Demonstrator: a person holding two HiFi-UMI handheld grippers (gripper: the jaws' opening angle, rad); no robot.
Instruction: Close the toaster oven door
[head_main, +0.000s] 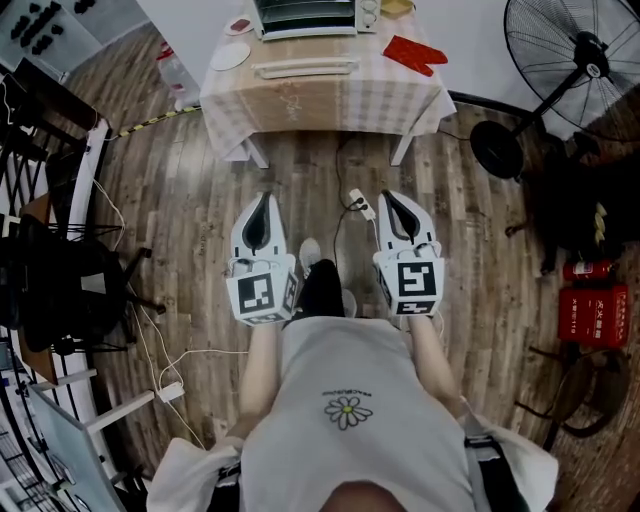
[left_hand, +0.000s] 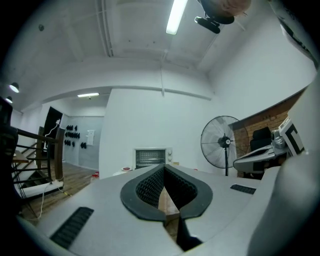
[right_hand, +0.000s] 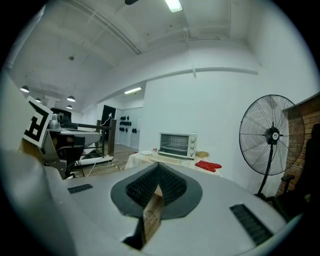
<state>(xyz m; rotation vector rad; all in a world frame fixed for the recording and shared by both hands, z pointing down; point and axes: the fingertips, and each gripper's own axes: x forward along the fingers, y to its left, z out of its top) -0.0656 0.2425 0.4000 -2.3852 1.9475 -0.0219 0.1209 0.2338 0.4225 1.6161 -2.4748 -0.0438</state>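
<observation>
The toaster oven (head_main: 305, 15) sits at the far edge of a table (head_main: 330, 105) with a checked cloth, its door (head_main: 305, 67) folded down flat in front of it, with a red oven mitt (head_main: 415, 52) to its right and a small plate (head_main: 231, 55) to its left. The left gripper (head_main: 262, 197) and right gripper (head_main: 390, 195) are held side by side over the wood floor, well short of the table. Both point toward the oven, and each has its jaws together with nothing between them.
</observation>
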